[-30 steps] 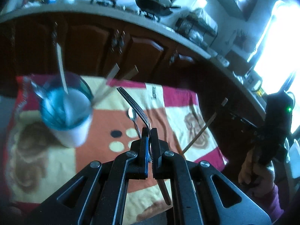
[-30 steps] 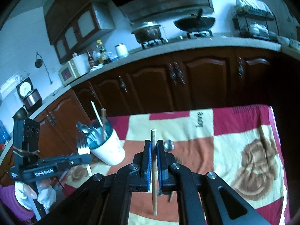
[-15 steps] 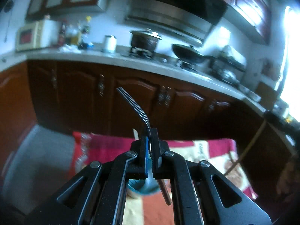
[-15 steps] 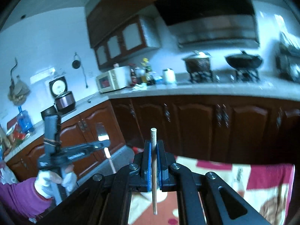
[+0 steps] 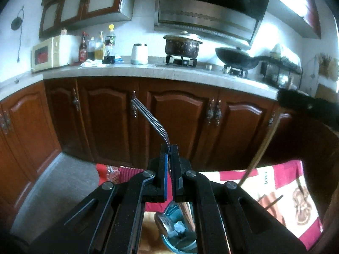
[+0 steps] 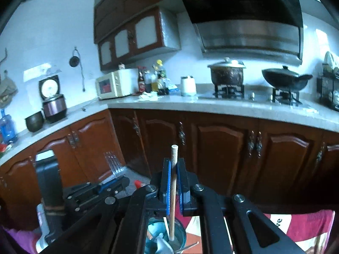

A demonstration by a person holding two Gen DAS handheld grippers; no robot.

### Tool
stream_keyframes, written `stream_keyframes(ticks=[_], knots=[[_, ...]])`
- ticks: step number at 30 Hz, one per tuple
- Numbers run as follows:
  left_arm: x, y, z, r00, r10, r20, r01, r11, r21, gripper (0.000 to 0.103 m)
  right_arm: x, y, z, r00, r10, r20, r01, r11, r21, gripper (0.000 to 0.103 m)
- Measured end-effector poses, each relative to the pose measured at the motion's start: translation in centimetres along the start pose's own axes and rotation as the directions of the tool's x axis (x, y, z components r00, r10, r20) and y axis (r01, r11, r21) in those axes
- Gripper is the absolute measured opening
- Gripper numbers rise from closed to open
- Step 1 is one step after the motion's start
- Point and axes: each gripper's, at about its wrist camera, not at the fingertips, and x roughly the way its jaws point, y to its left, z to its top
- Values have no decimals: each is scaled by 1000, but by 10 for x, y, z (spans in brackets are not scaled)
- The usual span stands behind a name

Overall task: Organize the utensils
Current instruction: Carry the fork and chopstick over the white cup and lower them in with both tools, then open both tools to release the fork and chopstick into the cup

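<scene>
The left tongs [image 5: 169, 148] pinch a fork [image 5: 151, 119] by its neck, tines up and away, handle hanging below the jaws. The right tongs [image 6: 173, 165] pinch a chopstick [image 6: 173, 192] near its top end; its lower tip hangs over the mouth of the cup [image 6: 167, 235], whether touching inside I cannot tell. The cup stands on the cloth-covered counter [image 5: 275, 190], directly under both tools and near the counter's left edge. It already holds a spoon [image 5: 162, 222] and other sticks. One more chopstick [image 5: 273, 201] lies loose on the cloth toward the right edge.

Risks, as I judge them: both tools crowd the same small opening, so the two tongs may knock together or tip the cup. The fork is held off its balance point and could swing or slip when lowered. The handle may catch on the spoon already inside. A cup this close to the edge could be pushed off.
</scene>
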Motion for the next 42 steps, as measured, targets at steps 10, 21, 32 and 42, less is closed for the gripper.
stream_keyframes(ticks=[10,21,32,42], knots=[[34,-12,-31,996,28,-81,-23,998,54,1,66,-6,-49,984,-2,-179,4,1000,6,5],[46,-12,-41,984,-1,-179,5,1000,23,2,84,-23,-71,952,18,-304,2,998,65,25],[24,-10,-33,982,-41,-184,36,999,-28,18,52,-36,-64,967,13,-253,13,995,100,34],[-23,-22,-28,987,-85,-134,82,996,-30,37,-4,-48,-66,981,-4,-195,29,992,123,39]])
